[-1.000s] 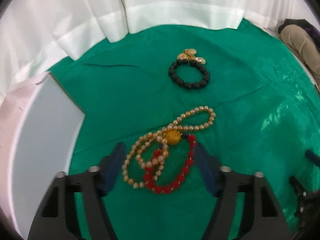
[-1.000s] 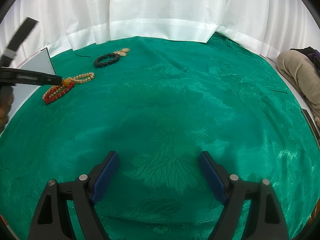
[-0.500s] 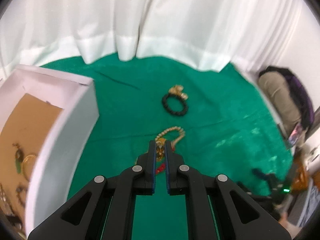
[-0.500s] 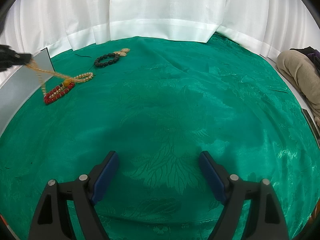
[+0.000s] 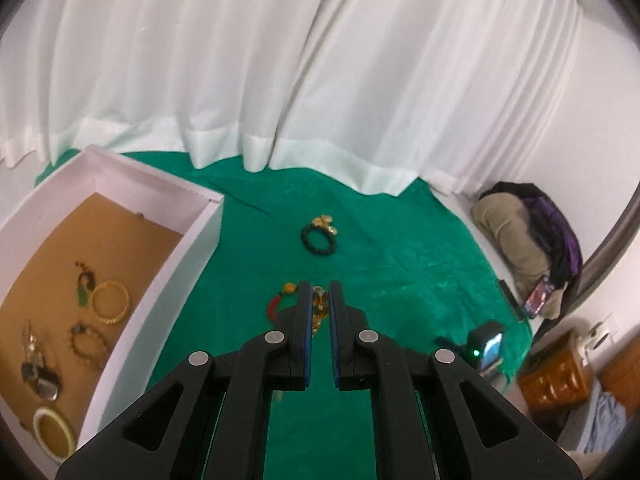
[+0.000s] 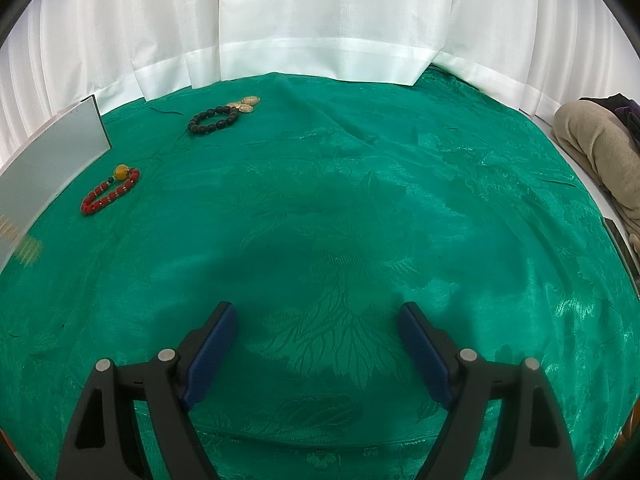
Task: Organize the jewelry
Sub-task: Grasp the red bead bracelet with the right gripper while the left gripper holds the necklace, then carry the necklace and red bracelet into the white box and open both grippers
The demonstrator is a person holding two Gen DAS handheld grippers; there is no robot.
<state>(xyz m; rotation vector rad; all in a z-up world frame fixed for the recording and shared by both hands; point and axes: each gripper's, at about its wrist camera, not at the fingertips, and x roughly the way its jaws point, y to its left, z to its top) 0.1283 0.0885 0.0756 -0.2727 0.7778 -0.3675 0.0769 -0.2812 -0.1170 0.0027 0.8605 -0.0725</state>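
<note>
My left gripper [image 5: 319, 294] is shut on a gold bead necklace [image 5: 320, 309] and holds it high above the green cloth. A red bead bracelet with a yellow bead [image 5: 276, 303] [image 6: 110, 194] lies on the cloth below. A black bead bracelet [image 5: 318, 240] [image 6: 213, 120] with gold pieces [image 6: 245, 105] lies farther back. A white box [image 5: 152, 300] with a brown floor stands at the left and holds several pieces of jewelry. My right gripper [image 6: 316, 344] is open and empty, low over the cloth.
White curtains hang behind the table. A beige bundle [image 6: 600, 152] lies at the right edge. The box wall [image 6: 52, 152] shows at the left in the right wrist view. A small device with a green light [image 5: 486, 346] sits on the cloth at the right.
My left gripper closed on the gold necklace and lifted it off the cloth, away from the red bracelet, rising high beside the box. My right gripper has not moved.
</note>
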